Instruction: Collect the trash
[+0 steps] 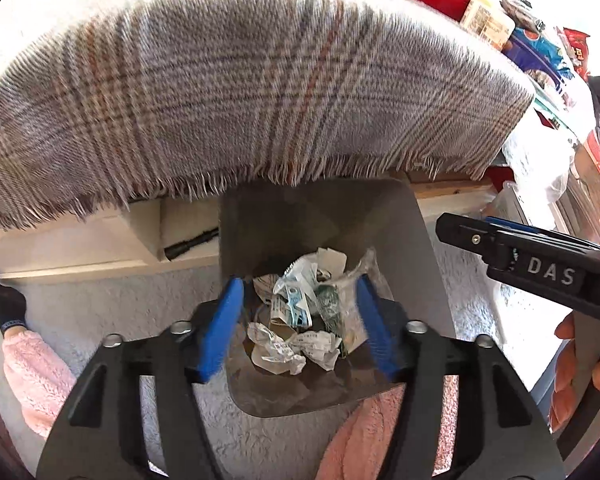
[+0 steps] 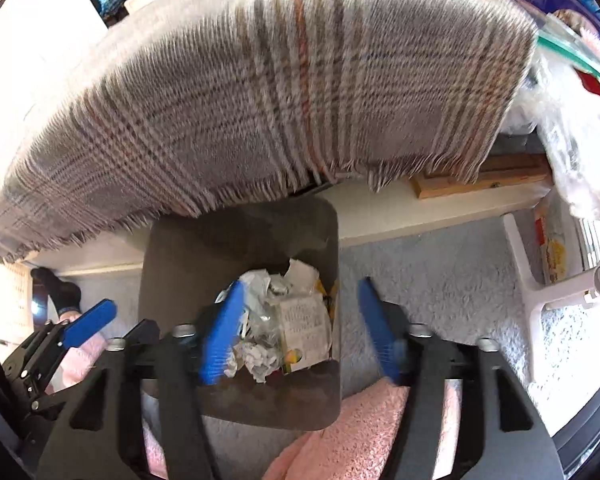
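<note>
Left tool (image 1: 300, 328), right tool (image 2: 300, 328) open above trash (image 1: 300, 312) in bin (image 1: 320, 216).

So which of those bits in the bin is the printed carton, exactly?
Start at the fringed grey plaid blanket hanging over the ledge; right under it stands the dark grey square plastic bin on pale carpet. Inside, against the bin's right wall, lies the flat cream printed carton; unlike the crumpled white paper balls beside it, it has straight edges.

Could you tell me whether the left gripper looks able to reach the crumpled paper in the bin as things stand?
Probably yes: the open left gripper hangs over the uncovered bin, crumpled paper lying exposed below.
</note>
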The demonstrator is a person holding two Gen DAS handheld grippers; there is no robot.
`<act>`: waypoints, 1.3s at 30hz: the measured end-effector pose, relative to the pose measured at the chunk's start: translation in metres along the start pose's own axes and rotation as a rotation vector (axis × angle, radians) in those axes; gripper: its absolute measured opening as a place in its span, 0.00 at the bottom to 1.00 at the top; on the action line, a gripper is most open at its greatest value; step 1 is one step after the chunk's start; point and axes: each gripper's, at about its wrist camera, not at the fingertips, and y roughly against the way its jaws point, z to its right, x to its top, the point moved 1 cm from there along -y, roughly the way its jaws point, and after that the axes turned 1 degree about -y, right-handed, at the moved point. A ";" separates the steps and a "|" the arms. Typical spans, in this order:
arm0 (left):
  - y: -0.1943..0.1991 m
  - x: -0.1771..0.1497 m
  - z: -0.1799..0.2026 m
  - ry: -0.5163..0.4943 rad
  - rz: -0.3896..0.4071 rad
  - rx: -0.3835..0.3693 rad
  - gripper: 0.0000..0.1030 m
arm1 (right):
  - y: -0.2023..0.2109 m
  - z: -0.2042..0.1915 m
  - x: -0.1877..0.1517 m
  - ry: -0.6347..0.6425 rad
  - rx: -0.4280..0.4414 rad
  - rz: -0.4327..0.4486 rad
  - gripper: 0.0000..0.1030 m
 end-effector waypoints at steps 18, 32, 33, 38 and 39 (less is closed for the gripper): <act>0.141 0.041 -0.015 0.014 0.289 0.066 0.92 | 0.134 -0.006 0.032 0.003 -0.031 0.304 0.97; 0.294 0.042 -0.001 0.018 0.583 0.094 0.92 | 0.276 -0.031 0.011 0.067 -0.055 0.637 0.97; 0.302 0.042 0.001 0.011 0.594 0.109 0.92 | 0.282 -0.031 0.010 0.066 -0.060 0.648 0.97; 0.324 0.041 0.004 0.030 0.627 0.132 0.92 | 0.307 -0.032 0.006 0.060 -0.097 0.695 0.97; 0.326 0.041 0.004 0.030 0.631 0.139 0.92 | 0.310 -0.032 0.005 0.059 -0.088 0.696 0.97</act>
